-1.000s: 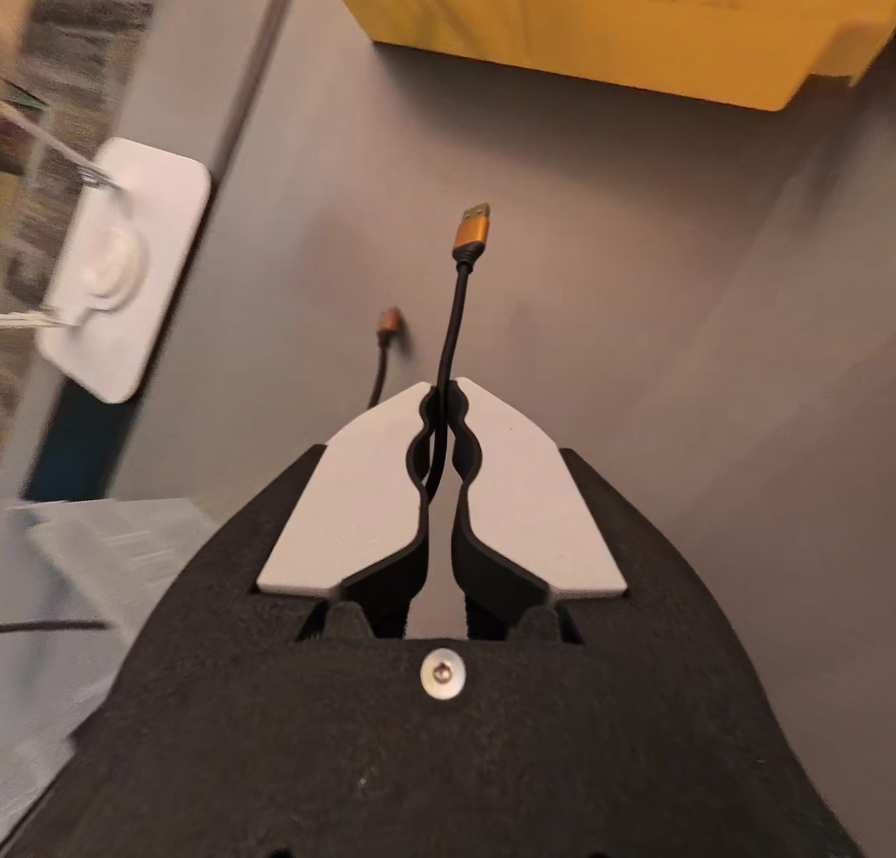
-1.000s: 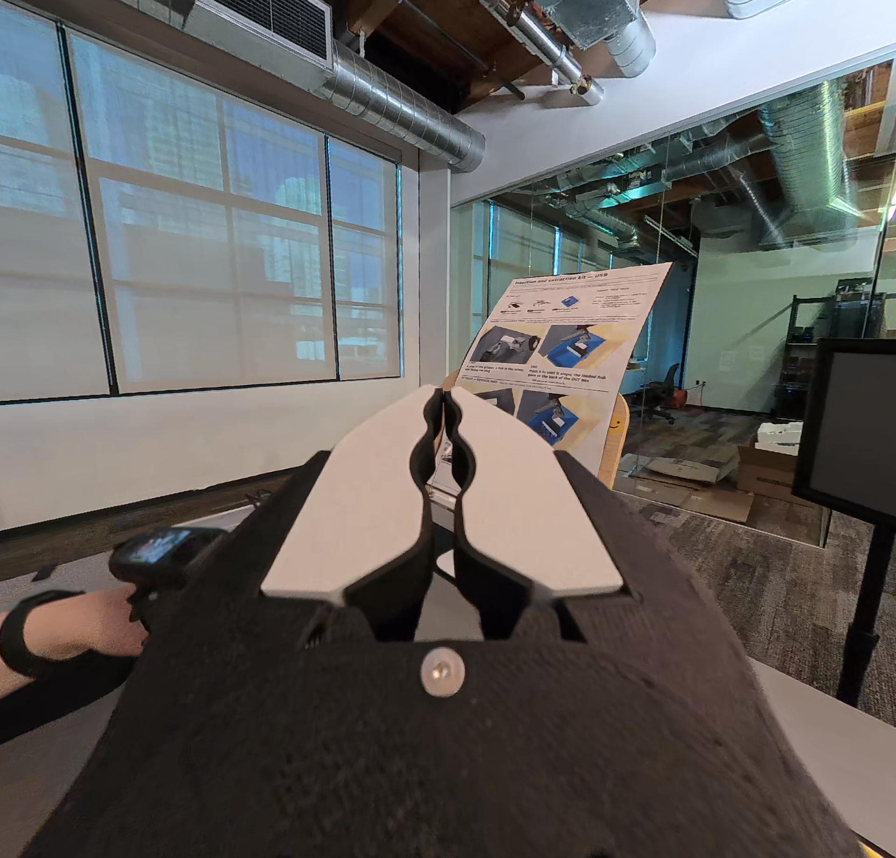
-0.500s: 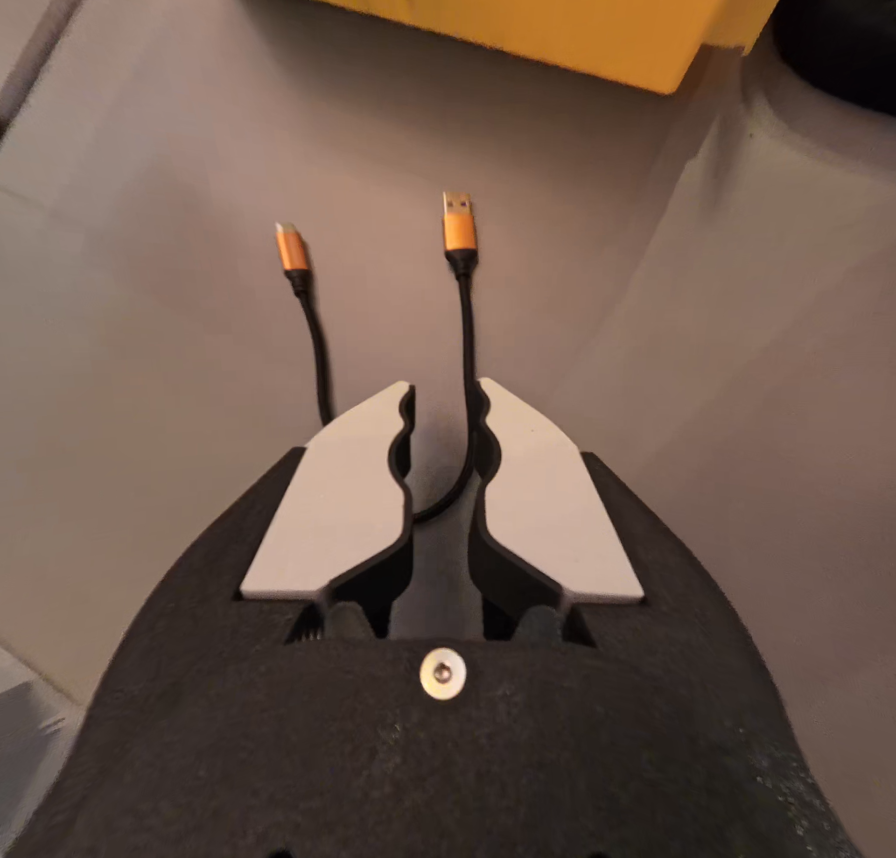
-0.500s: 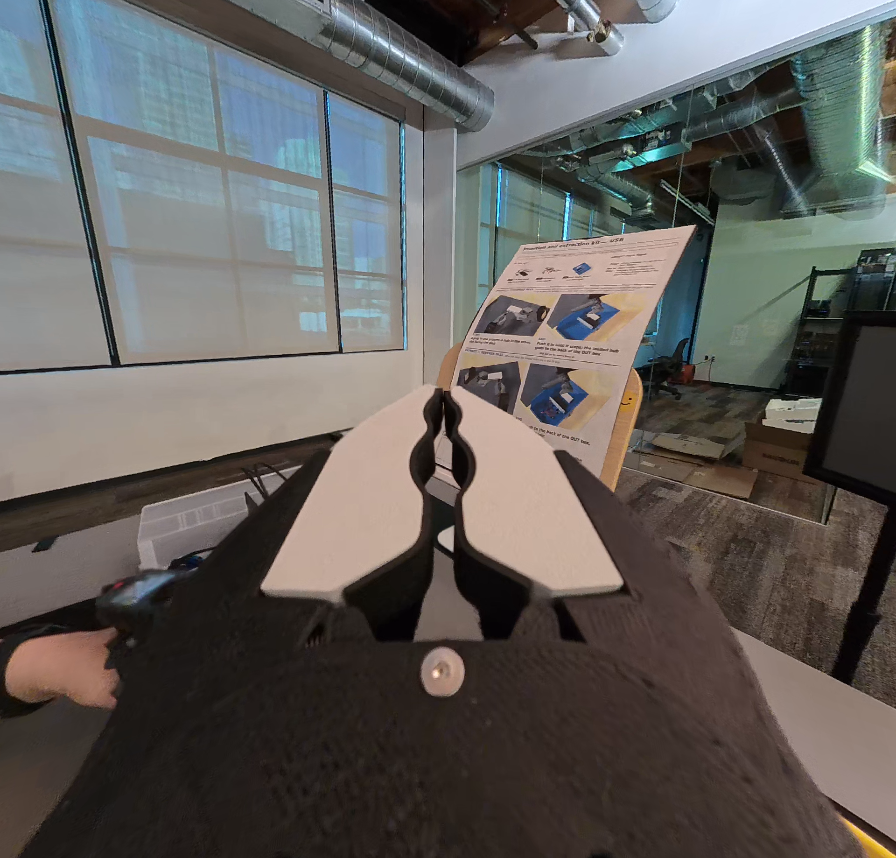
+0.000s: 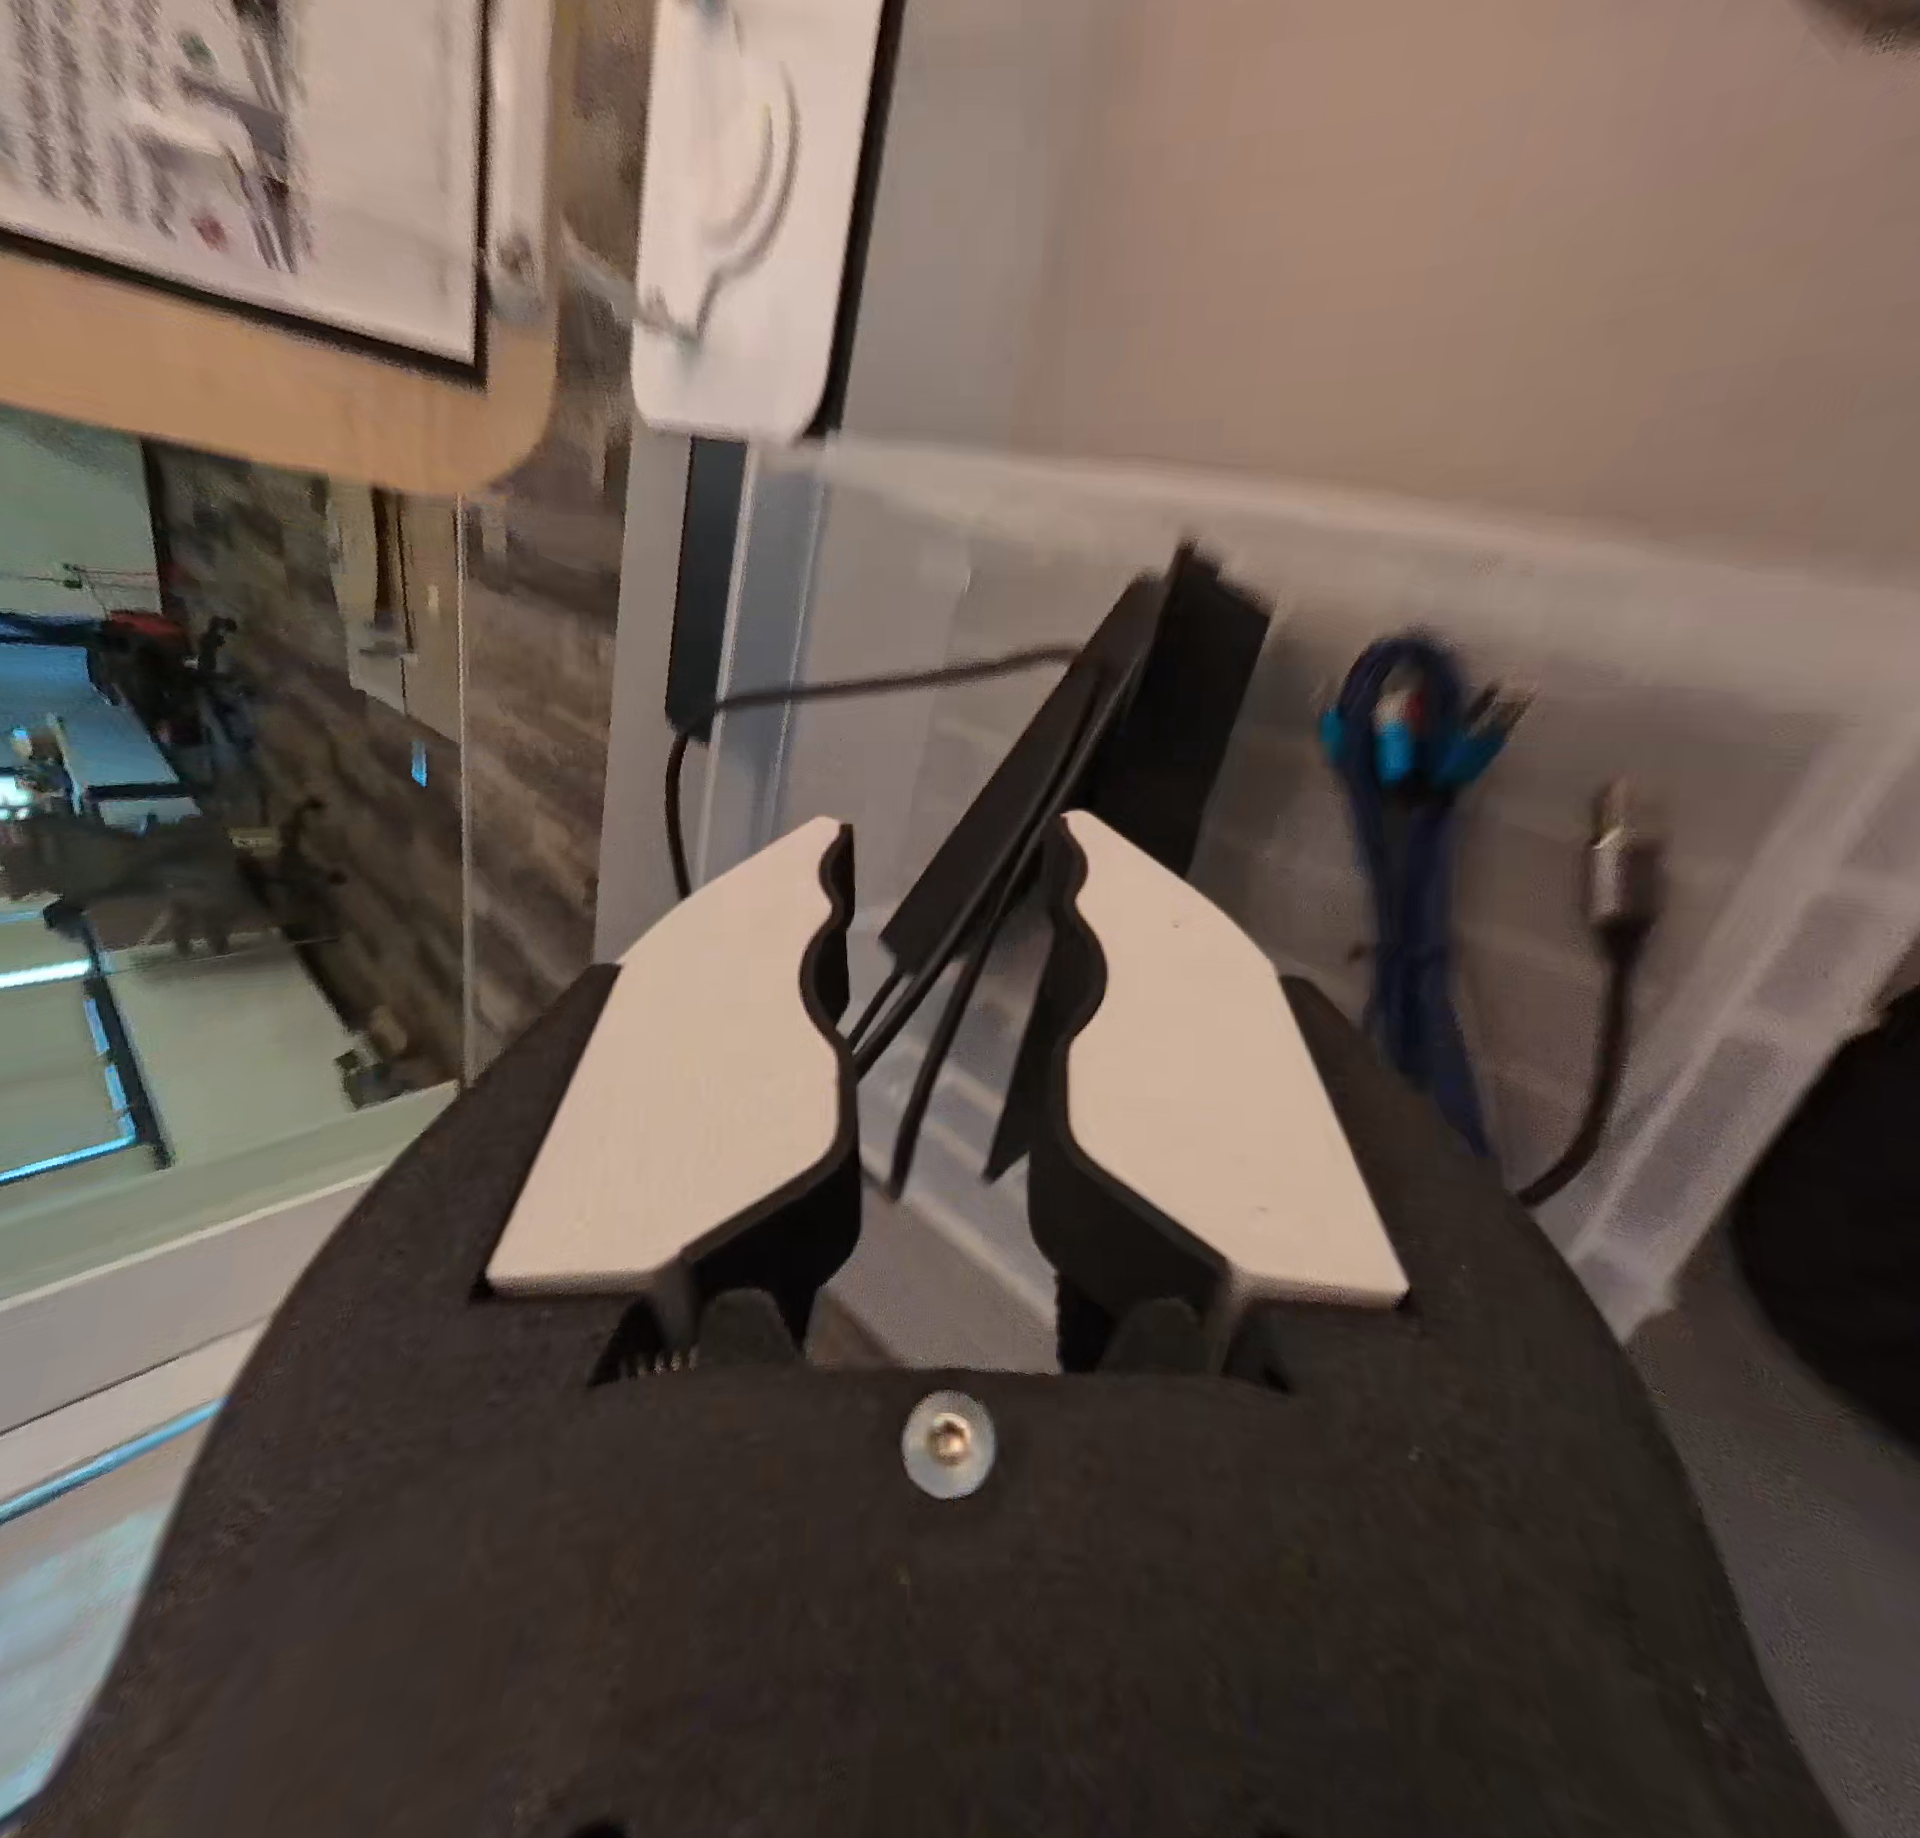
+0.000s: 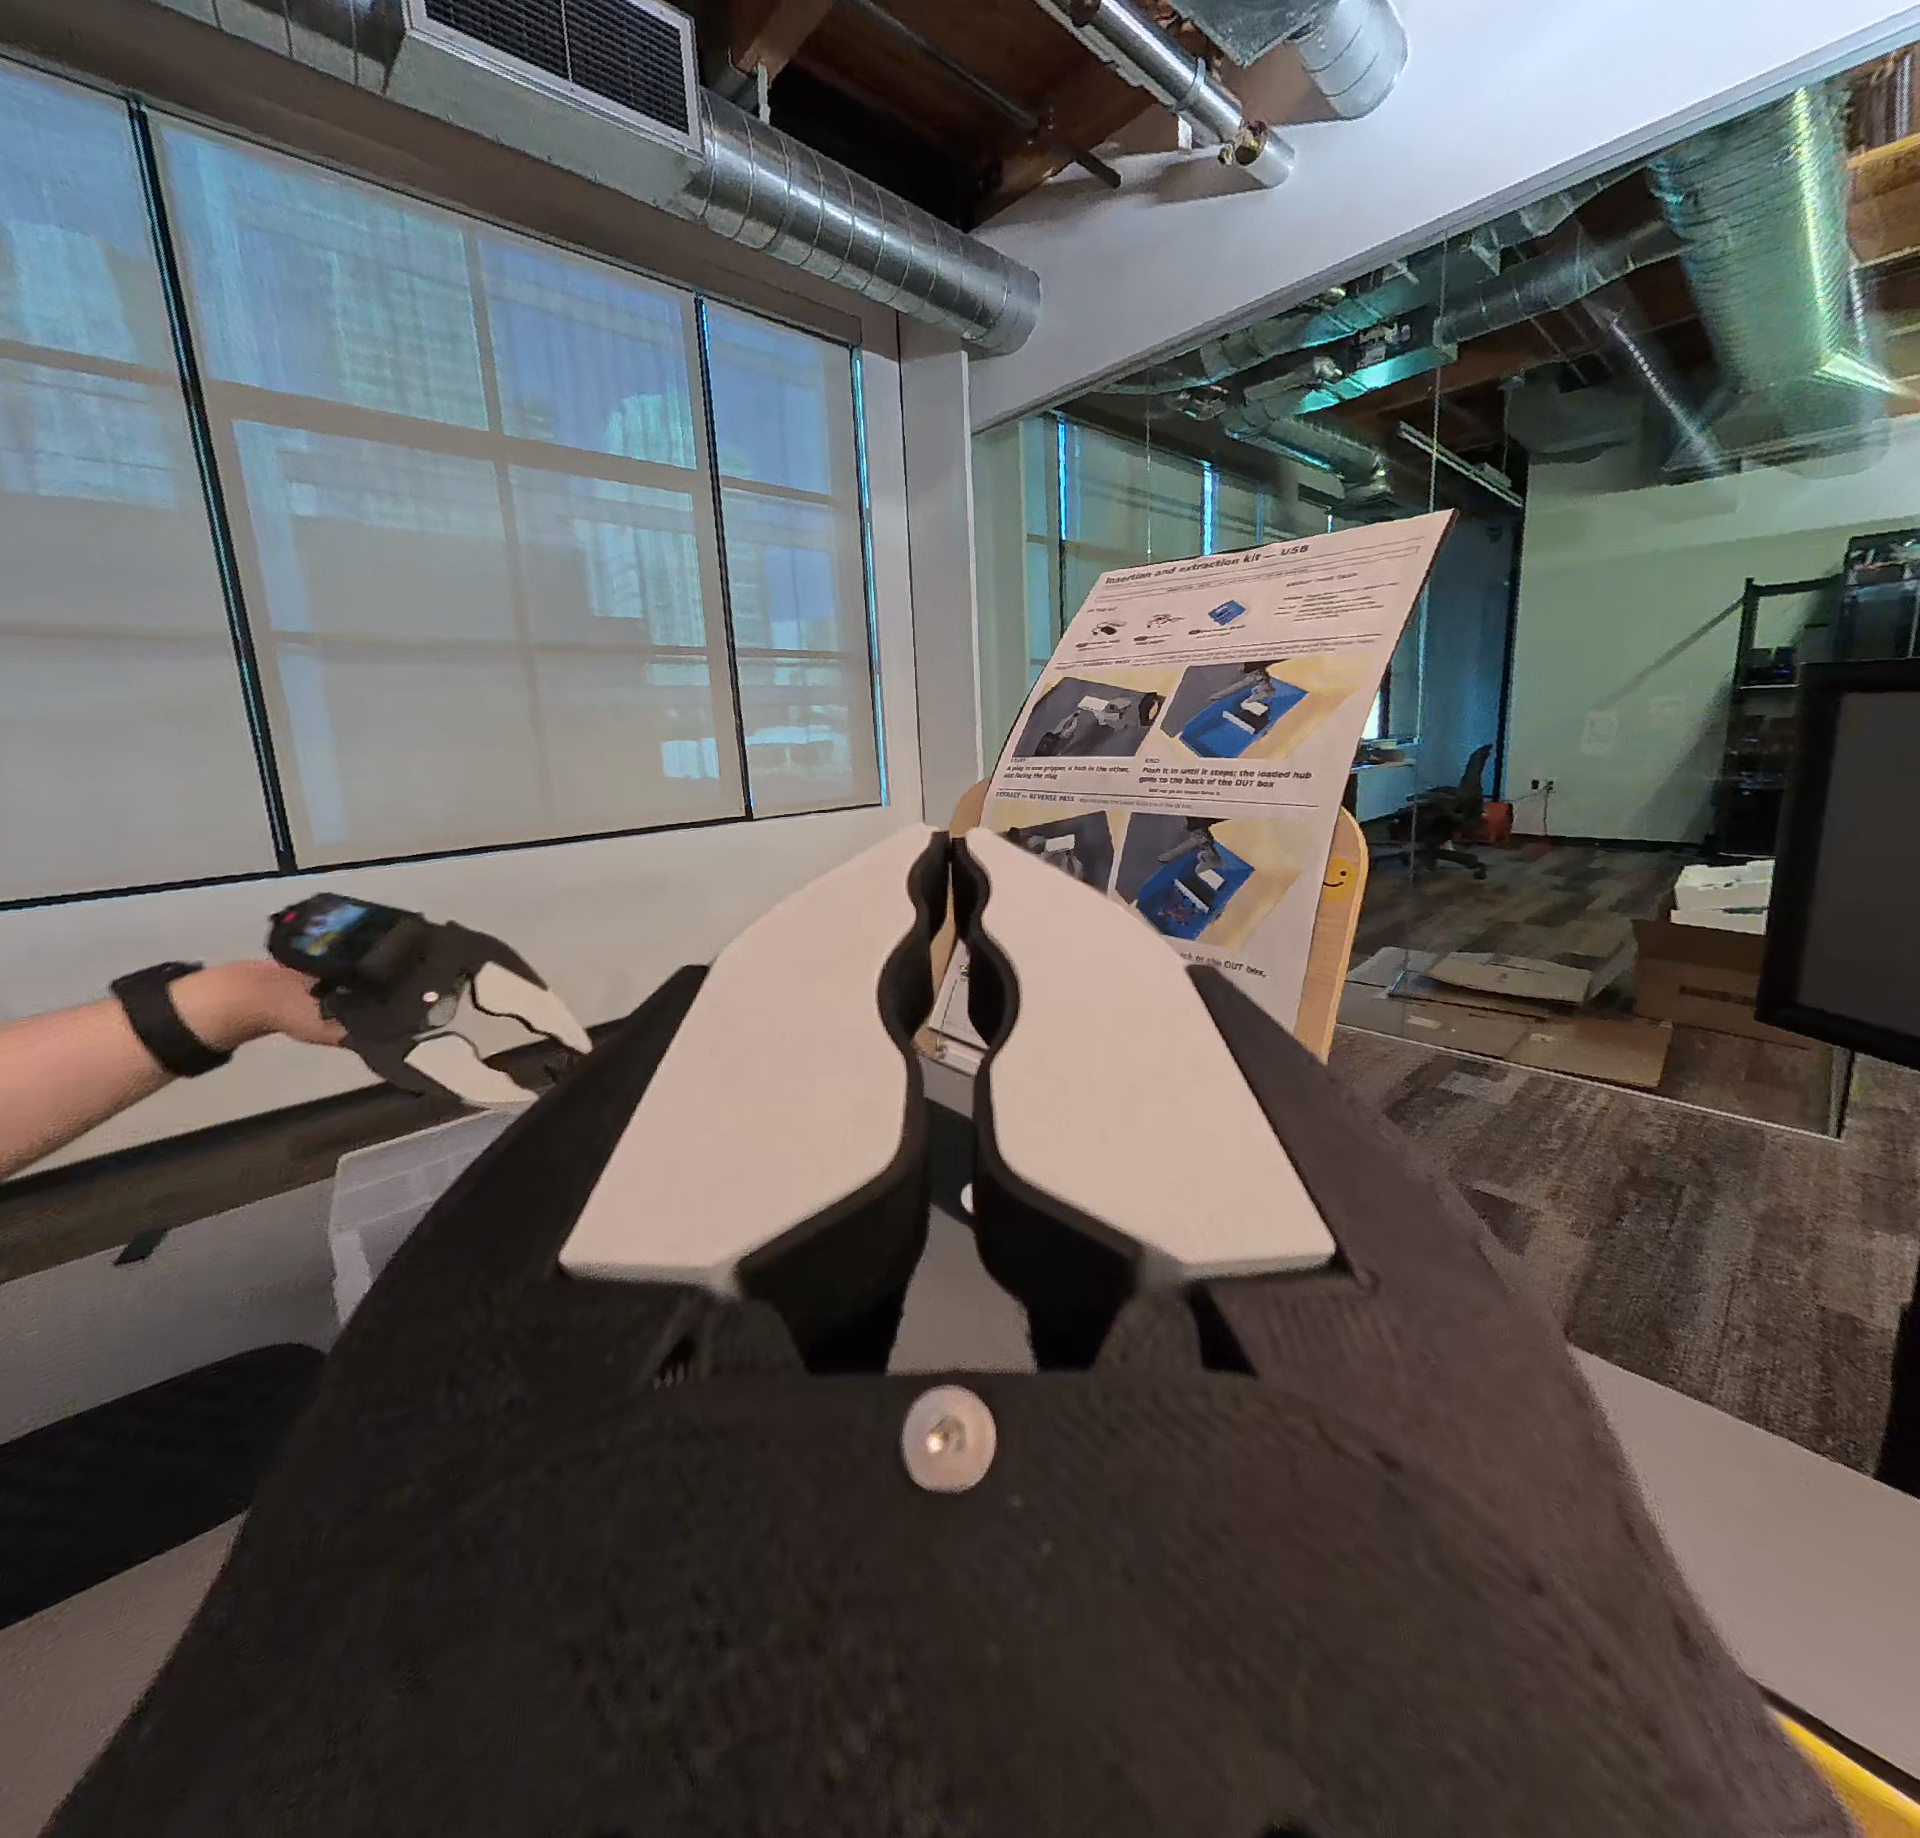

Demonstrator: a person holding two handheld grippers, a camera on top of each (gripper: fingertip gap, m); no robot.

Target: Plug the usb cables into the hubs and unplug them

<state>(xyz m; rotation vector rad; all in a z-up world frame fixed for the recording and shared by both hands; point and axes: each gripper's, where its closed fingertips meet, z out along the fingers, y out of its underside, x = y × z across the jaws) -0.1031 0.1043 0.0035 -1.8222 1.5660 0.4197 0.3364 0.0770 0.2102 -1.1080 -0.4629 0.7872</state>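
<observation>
My left gripper (image 5: 951, 827) is open, with nothing pressed between its pads. It points into a clear plastic bin (image 5: 1766, 1009). In the bin lie a black hub (image 5: 1195, 708) with thin black cables, a flat black piece (image 5: 997, 853) seen between my fingertips, a coiled blue cable (image 5: 1392, 853) and a cable with a grey plug (image 5: 1616, 863). The view is motion-blurred. My right gripper (image 6: 951, 843) is shut, raised and pointing out into the room. The left gripper (image 6: 488, 1035) also shows in the right wrist view, held in a hand, open above the bin (image 6: 384, 1196).
An instruction sheet on a wooden stand (image 6: 1226, 728) stands behind the table; it also shows in the left wrist view (image 5: 208, 74). A white flat plate (image 5: 748, 178) sits beside it. A black screen (image 6: 1849, 853) is at the right. Grey tabletop (image 6: 1714, 1456) lies below. Tip to tip, the grippers are about 50 cm apart.
My left gripper opened and let go of the black cable with orange plugs, leaving it on the grey table. It then swung over to the clear bin. My right gripper stayed shut.
</observation>
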